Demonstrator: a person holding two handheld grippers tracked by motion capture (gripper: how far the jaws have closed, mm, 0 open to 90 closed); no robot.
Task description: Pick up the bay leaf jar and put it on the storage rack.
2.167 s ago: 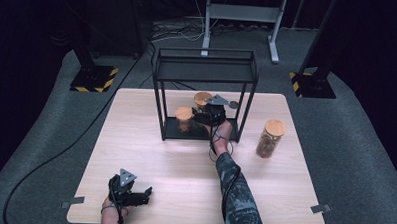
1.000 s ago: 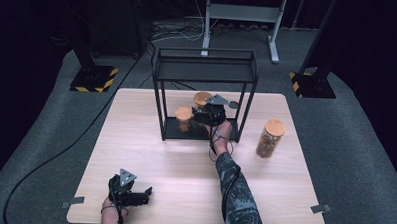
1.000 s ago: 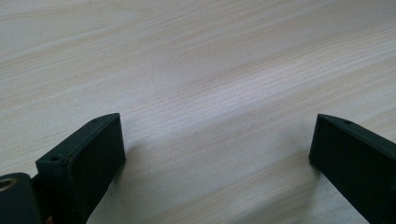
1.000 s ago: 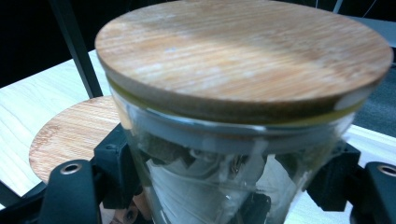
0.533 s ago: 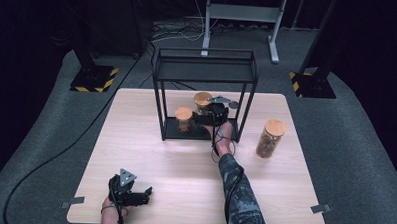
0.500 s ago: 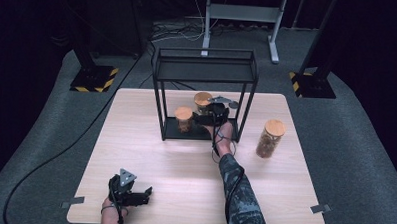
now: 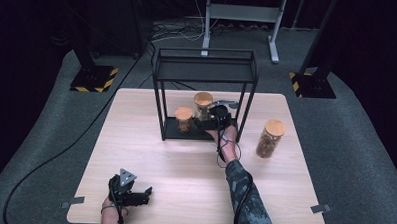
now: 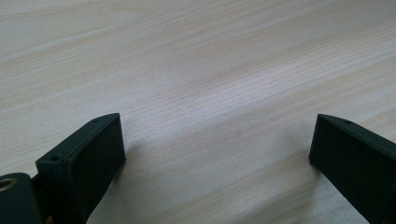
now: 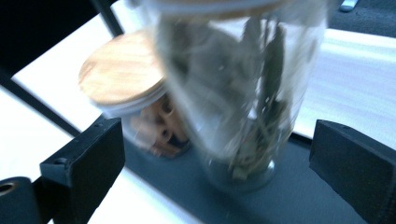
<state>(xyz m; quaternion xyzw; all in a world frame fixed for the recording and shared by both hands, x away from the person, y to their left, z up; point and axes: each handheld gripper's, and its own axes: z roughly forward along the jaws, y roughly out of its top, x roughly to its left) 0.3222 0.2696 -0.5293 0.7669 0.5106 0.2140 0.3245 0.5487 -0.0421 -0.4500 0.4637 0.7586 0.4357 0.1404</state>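
Right tool newly spread around tall jar, short jar beside; left tool agape.

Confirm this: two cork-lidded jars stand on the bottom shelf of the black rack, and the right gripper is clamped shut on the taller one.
Wrong on the grip. The right gripper has just been opening: the right gripper view shows its jaws wide, clear of the taller jar between them. Both jars, with the shorter jar, do stand on the black rack.
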